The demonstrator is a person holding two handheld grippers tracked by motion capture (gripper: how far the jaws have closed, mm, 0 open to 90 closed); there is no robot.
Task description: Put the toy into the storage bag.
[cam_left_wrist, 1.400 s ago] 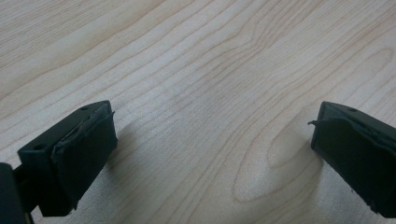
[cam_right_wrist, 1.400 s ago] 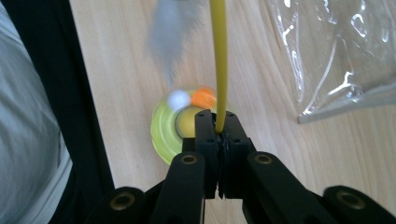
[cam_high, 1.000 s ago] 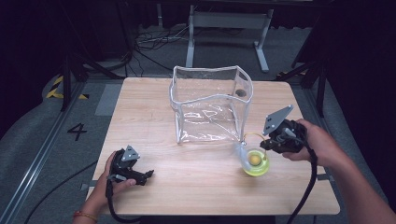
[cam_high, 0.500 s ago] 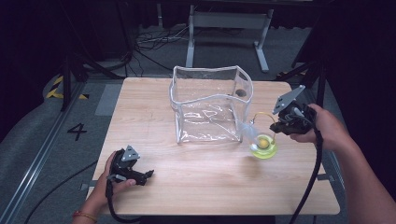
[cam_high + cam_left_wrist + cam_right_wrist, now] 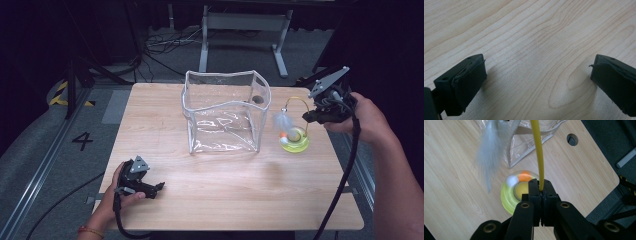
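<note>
We see a yellow-green cat toy (image 5: 294, 139), a round base with a curved yellow wire (image 5: 538, 152) and a white feather (image 5: 281, 120), held above the table's (image 5: 225, 200) right side, just beside the clear plastic bag (image 5: 225, 112). Our right gripper (image 5: 540, 191) is clenched on the yellow wire, jaws pressed together around it. The bag stands upright and open at mid-table. Well apart, near the front left corner, our left gripper (image 5: 150, 189) rests low over bare wood with its jaws spread wide, grasping nothing.
</note>
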